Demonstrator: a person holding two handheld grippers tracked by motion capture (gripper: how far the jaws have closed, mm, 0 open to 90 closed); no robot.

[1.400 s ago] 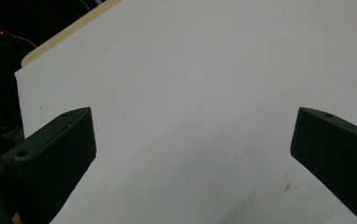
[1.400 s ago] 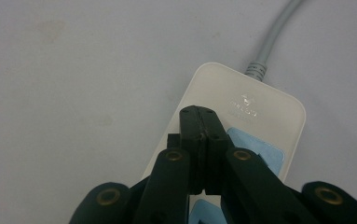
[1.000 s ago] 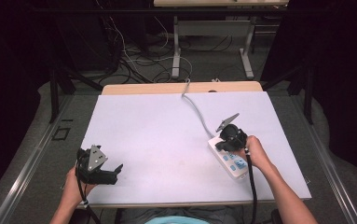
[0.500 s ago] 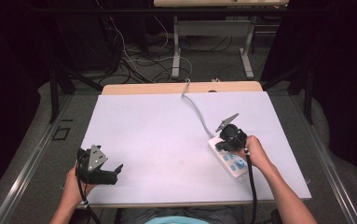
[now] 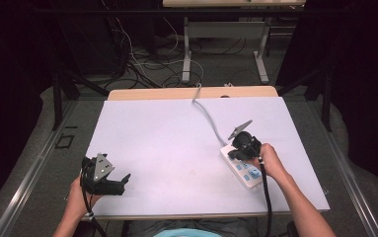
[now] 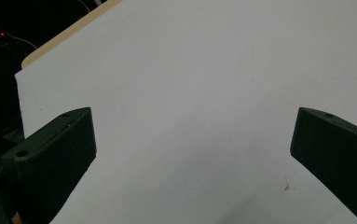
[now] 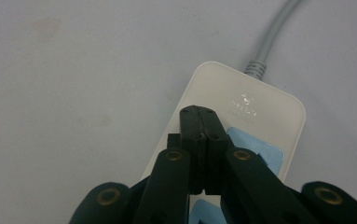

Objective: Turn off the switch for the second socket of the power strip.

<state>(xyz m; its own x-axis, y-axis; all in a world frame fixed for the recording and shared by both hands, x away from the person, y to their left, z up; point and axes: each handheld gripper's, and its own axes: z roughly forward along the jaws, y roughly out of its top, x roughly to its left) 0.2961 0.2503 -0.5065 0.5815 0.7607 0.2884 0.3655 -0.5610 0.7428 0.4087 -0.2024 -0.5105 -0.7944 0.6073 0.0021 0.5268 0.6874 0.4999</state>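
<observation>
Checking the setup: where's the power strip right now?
In the high view the power strip lies at the right of the white table, toward the near edge, under the shut right gripper. Its grey cable runs to the table's far edge.

Desk (image 5: 176,133): white top sheet over a light wood board, the wood showing as a strip along the far edge. Faint brownish speck on the sheet near the front. Floor beyond the desk: a tangle of dark and white cables (image 5: 142,64). A second table's grey metal legs (image 5: 187,47) stand behind.
</observation>
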